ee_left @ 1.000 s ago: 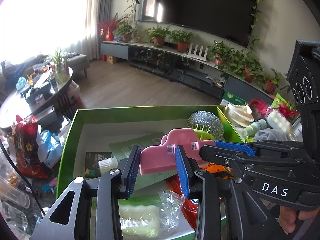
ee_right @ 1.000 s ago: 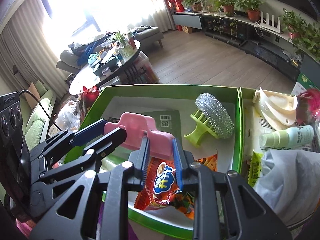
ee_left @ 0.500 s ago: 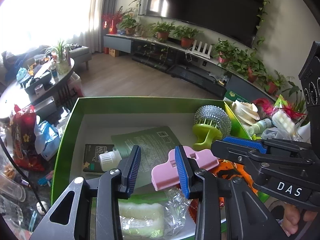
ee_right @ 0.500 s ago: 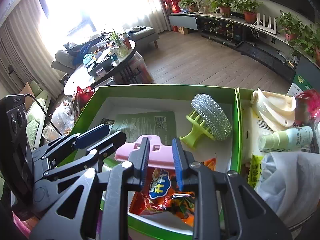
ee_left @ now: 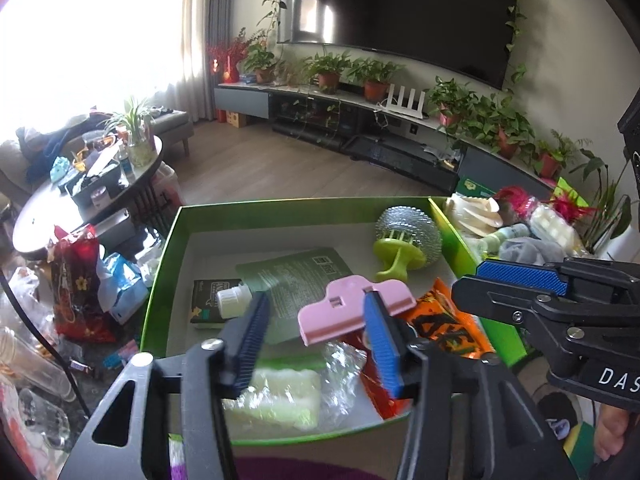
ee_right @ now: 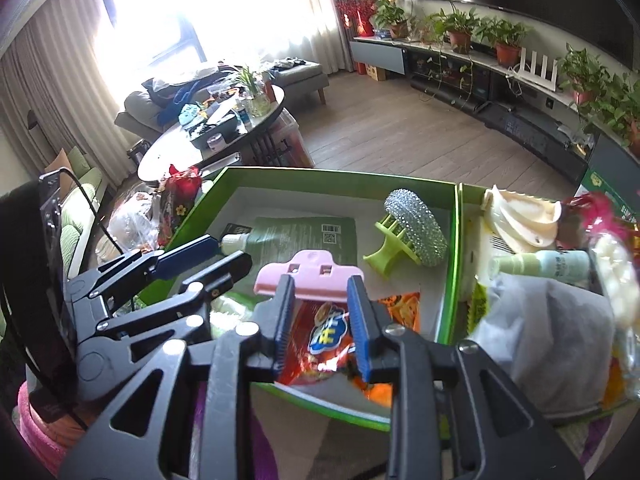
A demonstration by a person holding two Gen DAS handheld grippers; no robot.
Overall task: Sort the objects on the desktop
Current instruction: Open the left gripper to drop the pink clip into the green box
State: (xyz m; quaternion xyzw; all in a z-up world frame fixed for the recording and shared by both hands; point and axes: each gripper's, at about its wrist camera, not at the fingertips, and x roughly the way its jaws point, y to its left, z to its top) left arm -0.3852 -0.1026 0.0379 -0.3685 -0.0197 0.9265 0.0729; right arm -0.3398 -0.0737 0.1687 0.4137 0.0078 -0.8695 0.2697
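Now both claws [ee_left: 316, 344] [ee_right: 320, 320] seemingly empty.

A second ago we had the pink clip [ee_left: 354, 307] pinched between the pads of both tools, held up over the green box [ee_left: 280, 210]. Now the clip lies in the box, on the snack packets [ee_left: 444, 326] beside the green pouch [ee_left: 298, 280]. Our left tool [ee_left: 316, 346] has just been opening: its jaws stand wide, the clip showing beyond them with neither pad pressing on it. Our right tool [ee_right: 320, 324] has just been opening a little too, and the clip sits past its fingertips, free of them. Both tools have drawn back and up from the box.
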